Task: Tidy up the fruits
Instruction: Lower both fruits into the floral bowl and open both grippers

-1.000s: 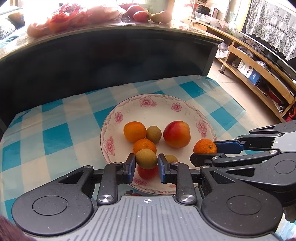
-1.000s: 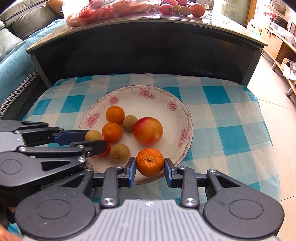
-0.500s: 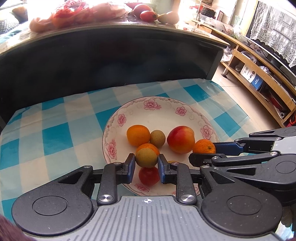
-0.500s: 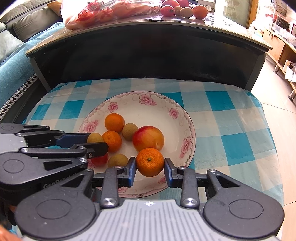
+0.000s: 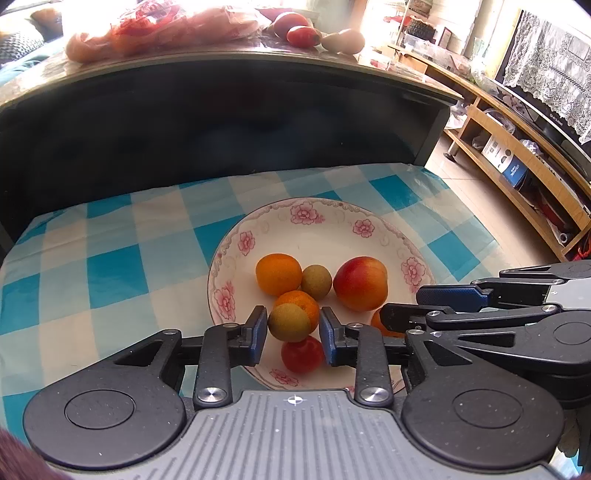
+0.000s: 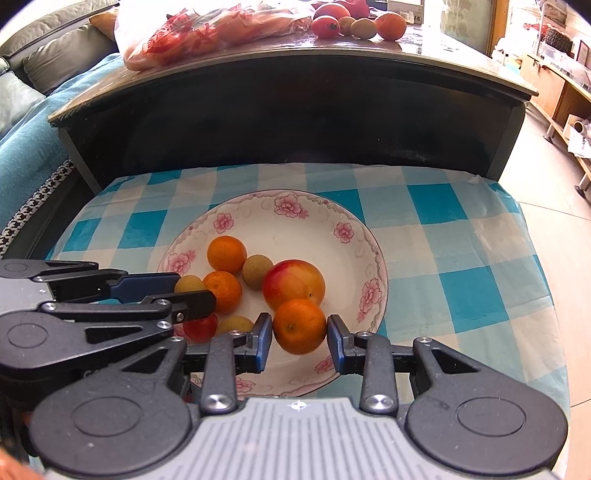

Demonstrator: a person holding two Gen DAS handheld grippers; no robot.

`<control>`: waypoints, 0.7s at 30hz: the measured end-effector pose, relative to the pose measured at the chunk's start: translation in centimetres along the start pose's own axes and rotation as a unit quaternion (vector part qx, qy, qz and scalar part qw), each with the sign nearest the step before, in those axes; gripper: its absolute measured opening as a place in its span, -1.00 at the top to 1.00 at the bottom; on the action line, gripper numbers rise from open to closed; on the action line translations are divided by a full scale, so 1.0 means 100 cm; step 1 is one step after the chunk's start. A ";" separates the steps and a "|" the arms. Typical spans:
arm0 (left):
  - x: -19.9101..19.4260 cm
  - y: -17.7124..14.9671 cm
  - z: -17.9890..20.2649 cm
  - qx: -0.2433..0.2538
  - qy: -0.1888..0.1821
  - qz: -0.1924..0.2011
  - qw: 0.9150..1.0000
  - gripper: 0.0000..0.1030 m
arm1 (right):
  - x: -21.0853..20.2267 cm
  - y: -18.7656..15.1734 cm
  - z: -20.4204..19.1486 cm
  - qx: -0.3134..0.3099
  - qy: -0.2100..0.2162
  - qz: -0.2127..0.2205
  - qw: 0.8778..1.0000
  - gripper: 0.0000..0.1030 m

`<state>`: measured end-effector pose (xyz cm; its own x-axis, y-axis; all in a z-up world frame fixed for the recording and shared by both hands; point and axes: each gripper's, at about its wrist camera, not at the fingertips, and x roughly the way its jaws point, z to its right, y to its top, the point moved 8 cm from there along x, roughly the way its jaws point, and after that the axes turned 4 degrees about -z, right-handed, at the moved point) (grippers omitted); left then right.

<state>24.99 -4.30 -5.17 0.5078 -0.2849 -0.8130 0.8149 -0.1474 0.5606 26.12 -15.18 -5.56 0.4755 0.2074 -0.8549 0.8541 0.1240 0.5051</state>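
A white floral plate (image 5: 325, 236) (image 6: 295, 221) sits on a blue checked cloth. It holds two oranges (image 5: 277, 274) (image 6: 226, 254), a brown-green fruit (image 5: 316, 282), a red-yellow peach (image 5: 360, 283) (image 6: 294, 283) and a small red fruit (image 5: 303, 354). My left gripper (image 5: 292, 332) is shut on a brown-green fruit (image 5: 289, 322), held above the plate's near side. My right gripper (image 6: 300, 341) is shut on an orange (image 6: 299, 325), held above the plate's near right rim. Each gripper shows in the other's view (image 5: 417, 308) (image 6: 192, 291).
A dark curved table (image 6: 295, 110) rises behind the cloth. On its top lie a red plastic bag of fruit (image 6: 207, 29) and loose fruits (image 6: 354, 22). Wooden shelves (image 5: 517, 155) stand at the right. A sofa with blue cover (image 6: 29, 110) is at the left.
Both grippers have lifted and drawn back from the plate with their fruits held. The plate now sits farther away in both views.
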 end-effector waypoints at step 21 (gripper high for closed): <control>-0.014 0.001 -0.004 -0.009 0.004 0.012 1.000 0.09 | -0.016 0.003 -0.003 0.007 0.005 0.018 1.000 0.29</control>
<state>24.45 -3.53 -4.05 0.5291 -0.2803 -0.8009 0.8073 -0.1245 0.5769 25.61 -15.15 -4.03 0.5035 0.2204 -0.8354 0.8396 0.1034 0.5333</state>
